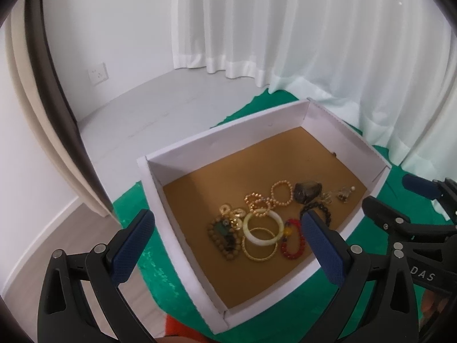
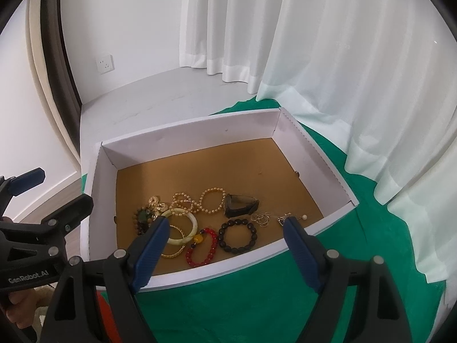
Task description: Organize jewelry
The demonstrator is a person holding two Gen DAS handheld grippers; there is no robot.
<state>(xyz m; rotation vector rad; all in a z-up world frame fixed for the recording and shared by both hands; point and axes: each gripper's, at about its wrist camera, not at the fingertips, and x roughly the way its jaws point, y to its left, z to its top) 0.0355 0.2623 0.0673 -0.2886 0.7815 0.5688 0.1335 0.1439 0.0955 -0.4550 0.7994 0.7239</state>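
Observation:
A white cardboard box with a brown floor stands on a green cloth. Jewelry lies loose near its front wall: a white jade bangle, a gold bangle, a red bead bracelet, a black bead bracelet, pearl bracelets, a dark stone-like piece and small earrings. My left gripper hovers open over the box's left front part, holding nothing. To its right, my right gripper hangs open above the front wall, also empty.
White curtains hang behind and to the right of the box, and their hem touches the cloth. A grey floor and a wall socket lie beyond. An orange object shows at the near left. A hand grips the left tool.

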